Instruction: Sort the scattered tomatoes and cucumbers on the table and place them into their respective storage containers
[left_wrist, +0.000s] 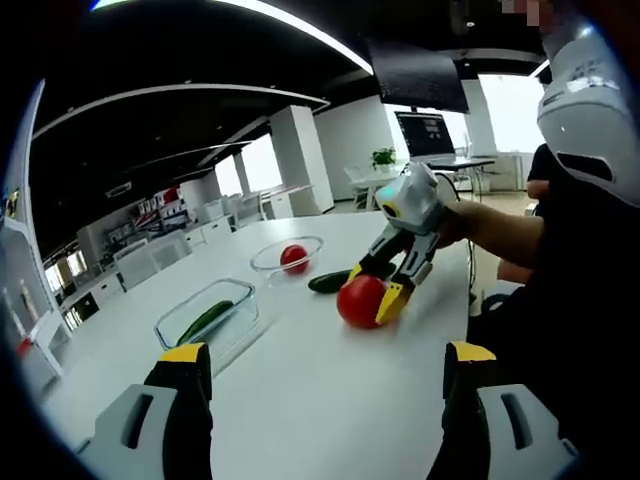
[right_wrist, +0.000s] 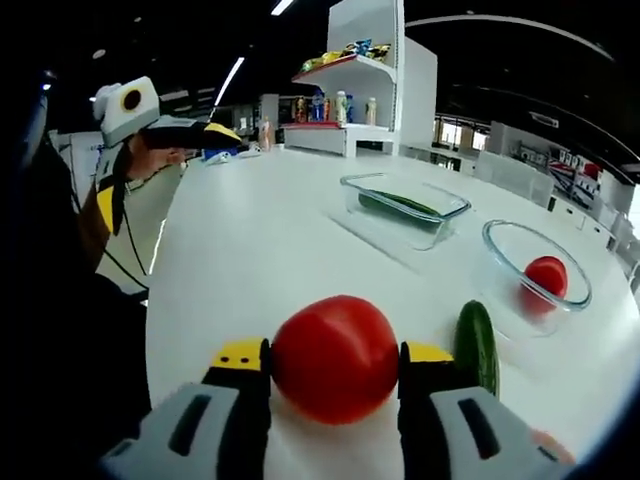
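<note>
The right gripper (right_wrist: 335, 375) clamps a glossy, round red tomato (right_wrist: 335, 358) near the table (right_wrist: 250, 260) edge. The left gripper (left_wrist: 325, 385) is released, holding nothing.

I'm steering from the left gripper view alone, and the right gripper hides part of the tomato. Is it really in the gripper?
Observer: Yes. In the right gripper view the tomato sits squarely between the right gripper's jaws, both against its sides.
Operator: Is the loose cucumber in the way?
Observer: The cucumber lies alongside the outside of one jaw, not between them. I cannot tell if they touch.
Operator: And where does my left gripper sit?
Observer: The left gripper is held in a hand off to the side, near the table's far edge.
</note>
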